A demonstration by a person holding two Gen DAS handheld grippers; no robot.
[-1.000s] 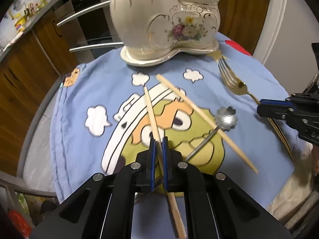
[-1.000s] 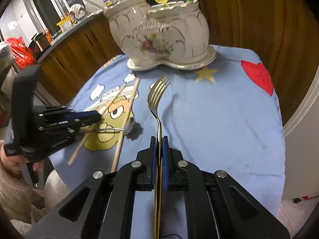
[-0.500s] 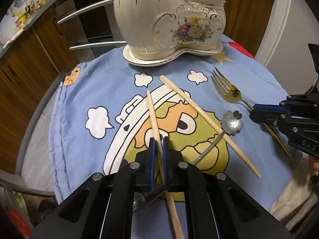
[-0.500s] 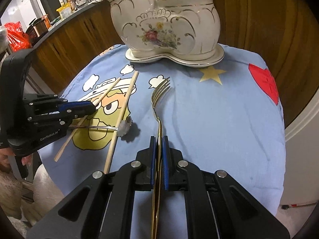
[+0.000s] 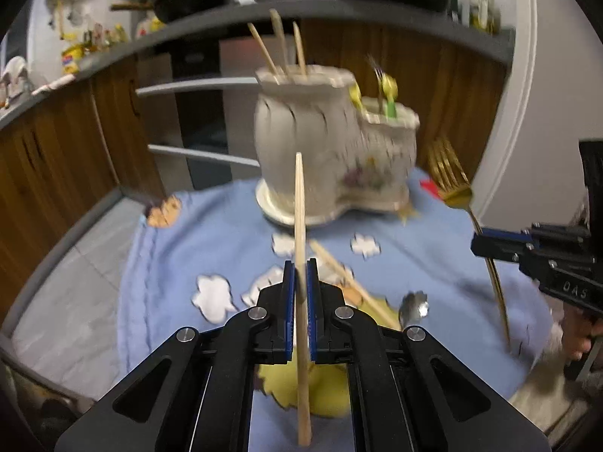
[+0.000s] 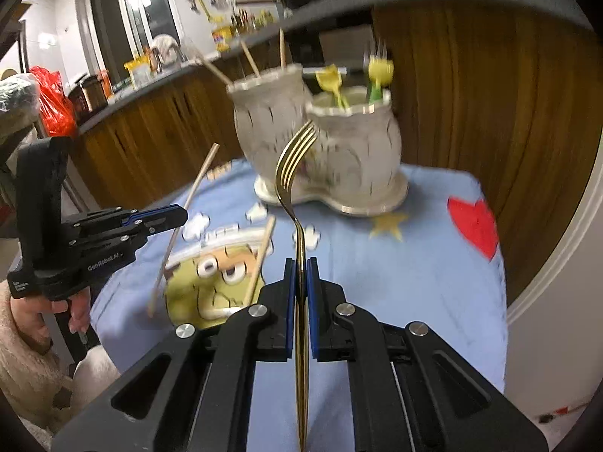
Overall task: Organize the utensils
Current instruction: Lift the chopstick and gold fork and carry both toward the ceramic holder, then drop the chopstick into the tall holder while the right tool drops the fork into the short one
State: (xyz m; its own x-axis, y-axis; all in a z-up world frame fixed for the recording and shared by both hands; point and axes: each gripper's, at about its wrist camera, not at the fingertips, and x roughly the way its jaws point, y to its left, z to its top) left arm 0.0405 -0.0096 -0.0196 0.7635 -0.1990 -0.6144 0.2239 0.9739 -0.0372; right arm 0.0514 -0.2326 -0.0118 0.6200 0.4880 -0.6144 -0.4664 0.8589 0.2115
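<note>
My left gripper (image 5: 300, 269) is shut on a wooden chopstick (image 5: 299, 203) and holds it up off the blue cloth, tip toward the white ceramic boot-shaped holder (image 5: 331, 154). My right gripper (image 6: 300, 267) is shut on a gold fork (image 6: 292, 162), lifted with tines toward the holder (image 6: 339, 154). The fork (image 5: 452, 180) and right gripper (image 5: 535, 256) also show in the left wrist view. The left gripper (image 6: 166, 214) with its chopstick (image 6: 188, 207) shows in the right wrist view. A second chopstick (image 5: 350, 282) and a silver flower-headed spoon (image 5: 412, 305) lie on the cloth.
The holder has chopsticks (image 5: 279, 49) in its tall part and yellow-topped utensils (image 6: 377, 75) in its low part. The blue cartoon cloth (image 6: 414, 271) covers a round table. Wooden cabinets (image 6: 471, 94) and a counter stand behind. The right edge drops off near a white door frame (image 6: 565, 245).
Both grippers have lifted and tilted up: the chopstick and the fork have left the cloth and now point toward the holder. The view is motion-blurred.
</note>
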